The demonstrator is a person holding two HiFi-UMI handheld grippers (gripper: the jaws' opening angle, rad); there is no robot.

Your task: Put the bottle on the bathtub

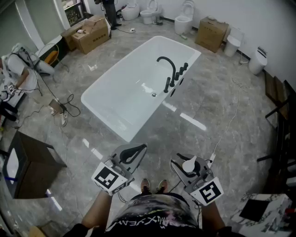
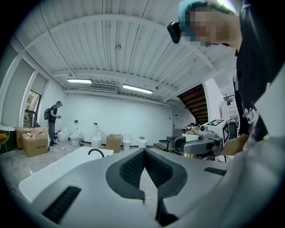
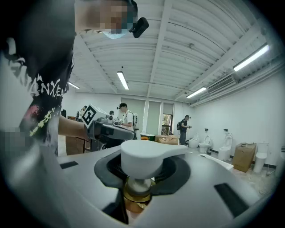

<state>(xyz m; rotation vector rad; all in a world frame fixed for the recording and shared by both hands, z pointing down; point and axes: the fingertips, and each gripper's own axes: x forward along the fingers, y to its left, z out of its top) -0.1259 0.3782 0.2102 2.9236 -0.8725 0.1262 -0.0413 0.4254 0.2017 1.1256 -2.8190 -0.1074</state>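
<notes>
A white freestanding bathtub (image 1: 95,96) with a black faucet (image 1: 169,70) on its right rim stands on the grey floor ahead of me. My right gripper (image 1: 190,167) is held close to my body and is shut on a pump bottle (image 1: 189,165). In the right gripper view the bottle's white pump head (image 3: 147,156) and gold collar (image 3: 135,196) sit between the jaws. My left gripper (image 1: 133,152) is beside it, shut and empty, its dark pads (image 2: 130,167) meeting at the tip. Both are well short of the tub's near end.
Cardboard boxes (image 1: 90,33) (image 1: 212,34) and toilets (image 1: 151,12) line the far wall. A dark cabinet (image 1: 28,165) stands at my left, with cables (image 1: 64,104) on the floor near the tub. A chair frame (image 1: 279,111) is at the right. A person (image 2: 54,118) stands far back.
</notes>
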